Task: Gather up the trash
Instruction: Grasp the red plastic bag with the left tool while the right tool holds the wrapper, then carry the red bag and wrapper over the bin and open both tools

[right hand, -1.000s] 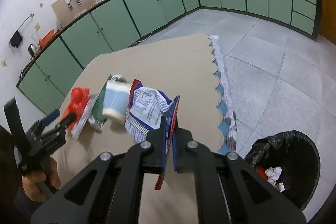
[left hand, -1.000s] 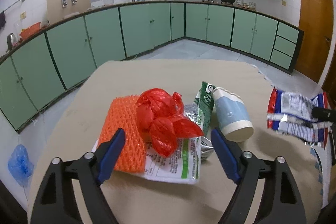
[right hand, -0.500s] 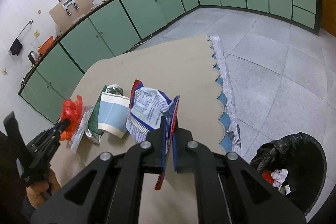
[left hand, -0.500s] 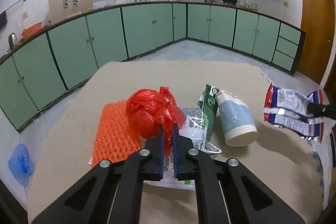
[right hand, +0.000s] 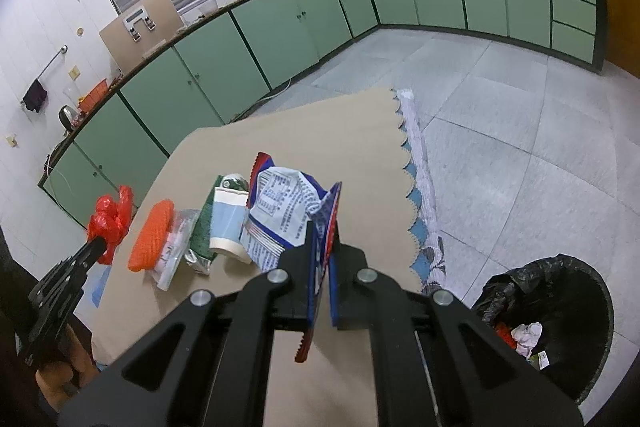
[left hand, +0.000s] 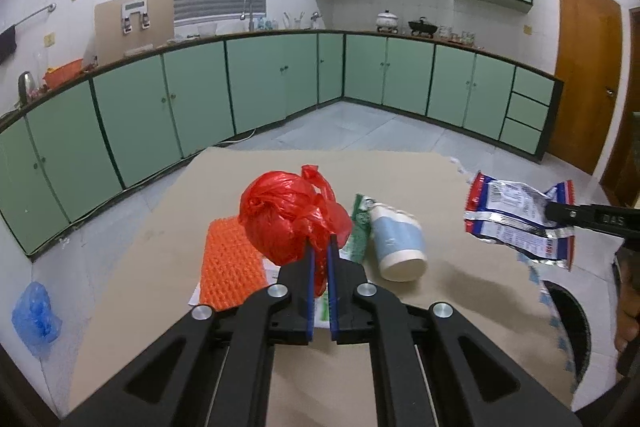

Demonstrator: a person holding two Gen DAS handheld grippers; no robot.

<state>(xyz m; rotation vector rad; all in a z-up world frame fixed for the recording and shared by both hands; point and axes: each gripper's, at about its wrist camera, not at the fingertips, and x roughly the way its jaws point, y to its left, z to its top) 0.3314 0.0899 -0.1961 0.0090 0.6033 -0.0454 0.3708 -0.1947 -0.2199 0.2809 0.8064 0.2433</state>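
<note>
Both grippers clamped: left gripper [left hand: 320,255] on red bag [left hand: 290,217], right gripper [right hand: 322,243] on wrapper [right hand: 286,207], bin [right hand: 560,323] cropped.

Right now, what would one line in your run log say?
left gripper: shut on red bag, lifted | right gripper: shut on snack wrapper | paper cup: lying on table | bin: on floor

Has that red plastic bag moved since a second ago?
Yes. The red bag, pinched by the left gripper, has lifted off the orange mat it lay on.
</note>
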